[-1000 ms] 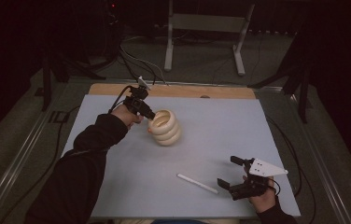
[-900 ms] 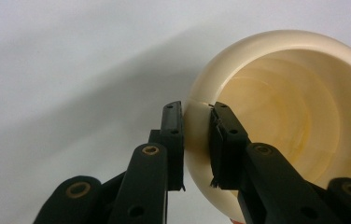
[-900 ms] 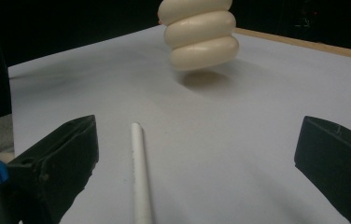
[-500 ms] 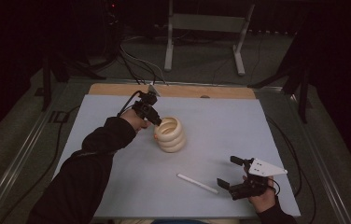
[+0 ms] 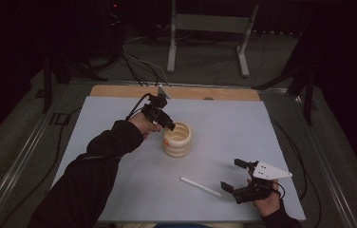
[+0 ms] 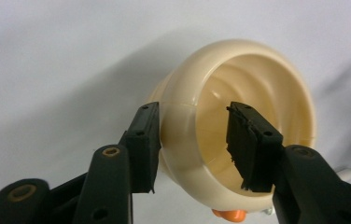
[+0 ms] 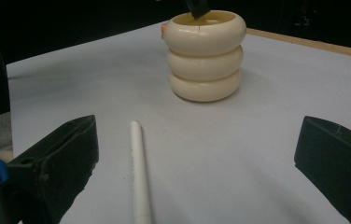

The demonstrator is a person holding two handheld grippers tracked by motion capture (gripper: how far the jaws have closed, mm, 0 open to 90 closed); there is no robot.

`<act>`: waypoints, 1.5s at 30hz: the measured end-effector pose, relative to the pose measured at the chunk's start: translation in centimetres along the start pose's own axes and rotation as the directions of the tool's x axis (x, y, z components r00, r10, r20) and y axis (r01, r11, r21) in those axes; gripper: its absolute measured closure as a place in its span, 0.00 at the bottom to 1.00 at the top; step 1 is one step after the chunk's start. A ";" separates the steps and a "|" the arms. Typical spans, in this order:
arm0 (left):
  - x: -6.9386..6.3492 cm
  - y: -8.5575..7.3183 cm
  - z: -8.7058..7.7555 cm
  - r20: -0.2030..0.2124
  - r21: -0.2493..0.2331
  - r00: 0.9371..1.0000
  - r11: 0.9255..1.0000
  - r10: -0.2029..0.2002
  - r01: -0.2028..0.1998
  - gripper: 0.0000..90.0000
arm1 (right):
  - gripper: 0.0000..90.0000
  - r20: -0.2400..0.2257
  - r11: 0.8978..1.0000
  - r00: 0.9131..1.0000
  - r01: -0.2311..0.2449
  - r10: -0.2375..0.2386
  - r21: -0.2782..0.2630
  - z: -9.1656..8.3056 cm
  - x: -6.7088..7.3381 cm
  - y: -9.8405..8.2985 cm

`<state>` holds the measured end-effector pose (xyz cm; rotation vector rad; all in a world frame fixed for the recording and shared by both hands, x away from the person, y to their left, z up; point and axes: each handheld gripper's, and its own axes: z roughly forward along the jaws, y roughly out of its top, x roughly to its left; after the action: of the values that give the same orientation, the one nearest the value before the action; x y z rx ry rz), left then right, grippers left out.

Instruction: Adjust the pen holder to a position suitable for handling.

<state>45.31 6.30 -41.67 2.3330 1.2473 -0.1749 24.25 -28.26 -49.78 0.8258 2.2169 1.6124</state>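
— Where do we have the cup?

— Upright on the table, near its middle. Our left hand-held gripper straddles the cup's rim, one jaw outside the wall and one inside. The jaws have just been opening, and we see a gap between the inner pad and the wall, so nothing is gripped.

— And our right hand-held gripper?

— Its jaws are spread wide and hold nothing, at the near right corner. The white stick lies flat just beside it, well apart from the cup.
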 end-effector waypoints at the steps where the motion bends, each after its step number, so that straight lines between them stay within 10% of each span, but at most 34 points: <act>1: 0.1 0.0 -0.1 0.008 -0.009 1.000 1.000 -0.012 0.012 0.58 | 0.00 -0.001 1.000 1.000 0.000 0.000 0.000 0.0 0.0 0.0; 14: 1.1 -1.5 -3.2 0.049 -0.110 0.999 0.994 -0.006 0.012 0.46 | 0.00 -0.002 1.000 1.000 -0.001 0.001 0.000 0.0 0.0 0.0; 37: 4.0 -8.8 -6.4 -0.028 -0.232 0.999 0.972 0.028 -0.034 0.00 | 0.00 -0.004 1.000 1.000 -0.003 0.003 0.005 0.2 0.0 0.0; 45: 4.5 -11.7 -6.9 -0.082 -0.275 0.996 0.960 0.032 -0.053 0.00 | 0.00 -0.008 1.000 1.000 -0.010 0.010 0.005 0.2 0.0 0.0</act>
<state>37.68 18.38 -41.31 2.1386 1.1731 0.1003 24.37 -28.14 -49.82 0.8348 2.2266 1.6178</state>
